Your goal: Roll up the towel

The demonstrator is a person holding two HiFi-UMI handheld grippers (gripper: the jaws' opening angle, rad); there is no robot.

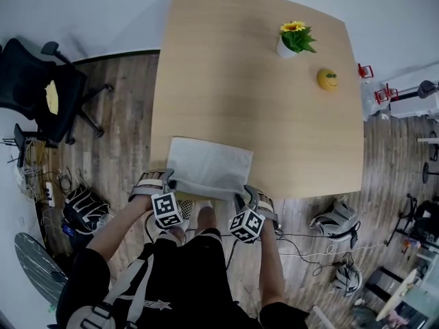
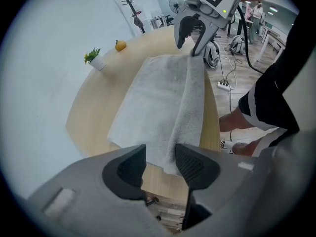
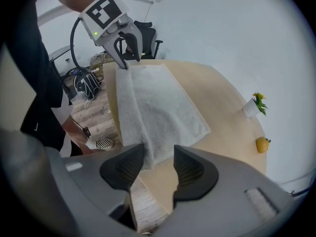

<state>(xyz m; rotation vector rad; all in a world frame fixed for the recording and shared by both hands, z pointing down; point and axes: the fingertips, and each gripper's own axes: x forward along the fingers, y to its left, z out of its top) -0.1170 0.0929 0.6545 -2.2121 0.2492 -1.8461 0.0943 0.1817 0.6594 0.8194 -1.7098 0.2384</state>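
As its edge curls, towel (image 1: 209, 166) lies flat.

Left claw (image 2: 159, 158) btm centre, jaws apart, towel (image 2: 158, 102) corner btwn them, not pinched. Towel's right edge folded over along counter (image 2: 94, 115) edge. Right claw (image 2: 188, 46) top centre at towel's far corner. Potted plant (image 2: 94, 59) and yellow obj (image 2: 120, 45) upper left.

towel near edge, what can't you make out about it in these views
- Head view: near corners of the towel, under the left gripper and right gripper.
- Gripper views: each nearest corner tip, behind that gripper's own body.
- All views: near strip folded or rolled, too soft to tell.
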